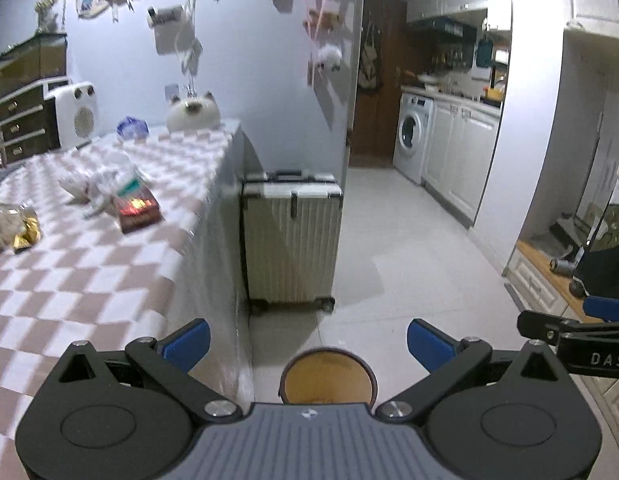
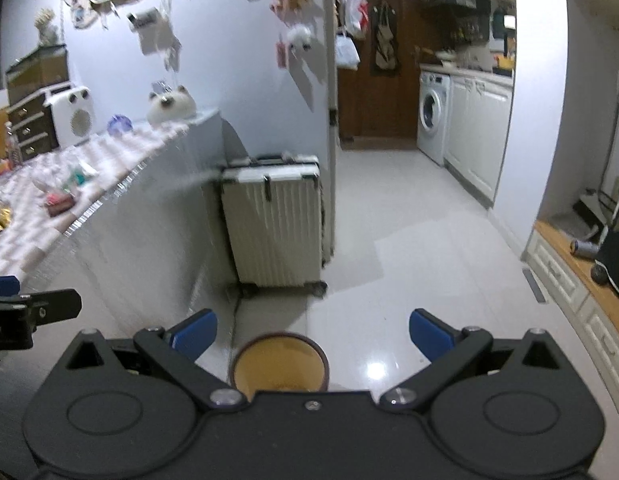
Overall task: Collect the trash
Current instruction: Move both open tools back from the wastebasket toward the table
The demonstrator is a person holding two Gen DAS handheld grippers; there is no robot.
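Two views, both with empty fingers. Left wrist view: the left hand-held gripper [image 1: 308, 344] is spread wide, holding nothing, above a round bin [image 1: 327, 376] on the floor, probably placed there to receive litter. The trash, a red packet [image 1: 136, 209], crumpled clear wrappers [image 1: 94, 182] and a gold wrapper [image 1: 26, 230], lies well apart on the checkered counter [image 1: 89, 280]. Right wrist view: the right hand-held gripper [image 2: 312, 334] is likewise spread and empty over the bin [image 2: 279, 365], beside a pale suitcase [image 2: 275, 224]; collection appears not yet begun.
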